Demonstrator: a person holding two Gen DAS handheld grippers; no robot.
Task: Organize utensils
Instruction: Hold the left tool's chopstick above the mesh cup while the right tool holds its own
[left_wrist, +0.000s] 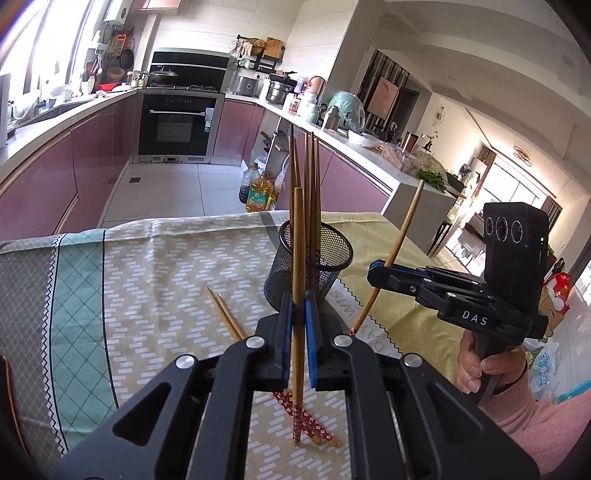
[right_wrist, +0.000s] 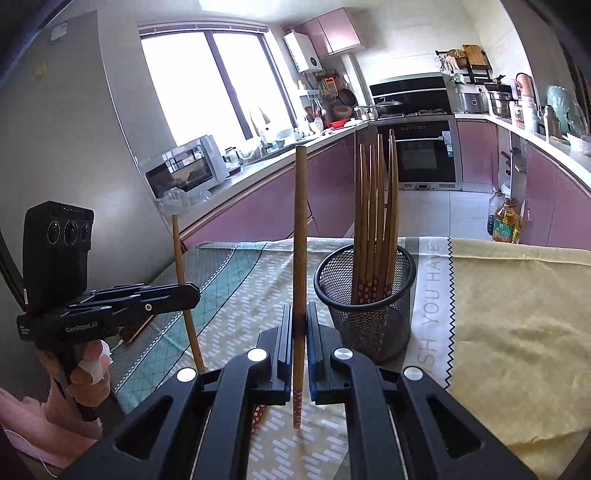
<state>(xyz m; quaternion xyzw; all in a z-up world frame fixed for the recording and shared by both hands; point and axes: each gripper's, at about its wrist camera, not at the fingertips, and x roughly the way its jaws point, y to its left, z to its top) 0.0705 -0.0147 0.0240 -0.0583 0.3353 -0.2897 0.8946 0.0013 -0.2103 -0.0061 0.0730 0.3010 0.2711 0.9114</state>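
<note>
A black mesh holder (left_wrist: 309, 260) (right_wrist: 365, 300) stands on the cloth-covered table with several wooden chopsticks upright in it. My left gripper (left_wrist: 298, 306) is shut on one wooden chopstick (left_wrist: 297, 258), held upright just in front of the holder. My right gripper (right_wrist: 299, 319) is shut on another chopstick (right_wrist: 300, 236), held upright left of the holder. Each gripper shows in the other's view, the right one (left_wrist: 376, 275) and the left one (right_wrist: 192, 291). Two more chopsticks (left_wrist: 225, 314) lie on the cloth under my left gripper.
The table cloth (left_wrist: 155, 266) (right_wrist: 509, 302) is patterned green and yellow. Its far edge drops to the kitchen floor, where oil bottles (left_wrist: 260, 194) stand. A flat dark object (right_wrist: 135, 330) lies on the table near the left gripper.
</note>
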